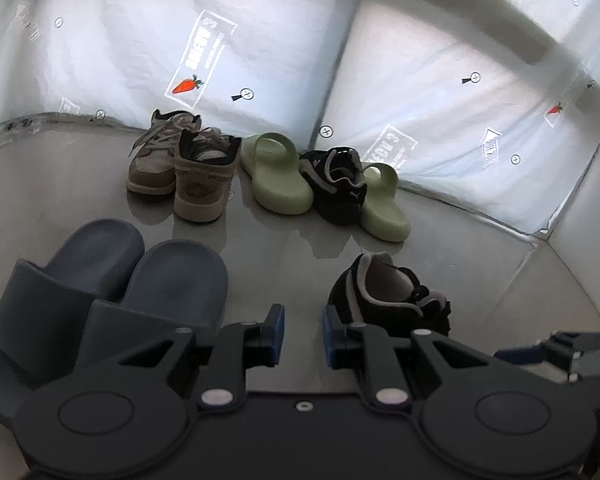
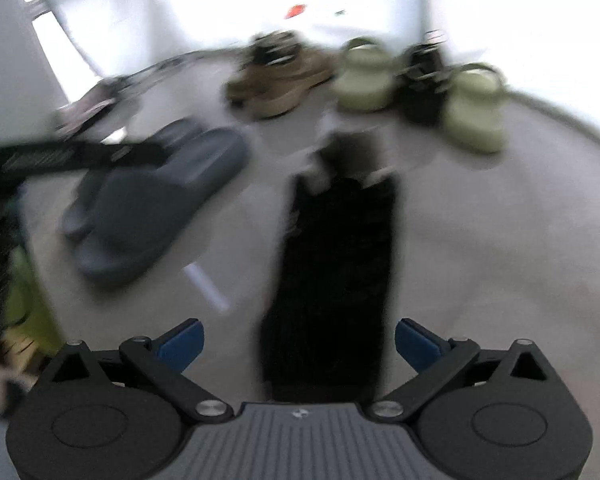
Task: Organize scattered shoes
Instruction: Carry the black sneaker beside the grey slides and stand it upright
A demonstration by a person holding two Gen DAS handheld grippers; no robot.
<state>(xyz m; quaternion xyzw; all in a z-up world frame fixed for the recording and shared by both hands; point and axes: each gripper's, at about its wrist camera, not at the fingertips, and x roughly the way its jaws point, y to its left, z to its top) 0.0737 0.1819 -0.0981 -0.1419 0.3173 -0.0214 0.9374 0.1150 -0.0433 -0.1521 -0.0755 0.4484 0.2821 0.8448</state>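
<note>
Lined along the foot of the covered wall [image 1: 260, 40]: two beige sneakers [image 1: 180, 164] side by side, then a green slide [image 1: 274, 172], a black sneaker [image 1: 336, 184] wedged in, and the second green slide [image 1: 384, 204], so the black one splits the green pair. Nearer on the floor [image 1: 284, 240], two blue-grey slides [image 1: 100, 300] touching and parallel, apparently paired already. Standing alone, well apart from its mate in the row: the other black sneaker [image 1: 384, 296], heel toward the wall. Left gripper [image 1: 303, 330] low over the floor between the blue-grey slides and the lone sneaker, jaws parted a little and holding nothing. Right gripper [image 2: 296, 340] aimed straight down the lone sneaker's length in the blurred right wrist view, jaws spread wide on either side of the dark shape and gripping nothing, a stance suited to closing on it. Likely remaining: uniting the black pair and letting the green slides sit together. Whether the sneaker was just released or is about to be taken cannot be told.
</note>
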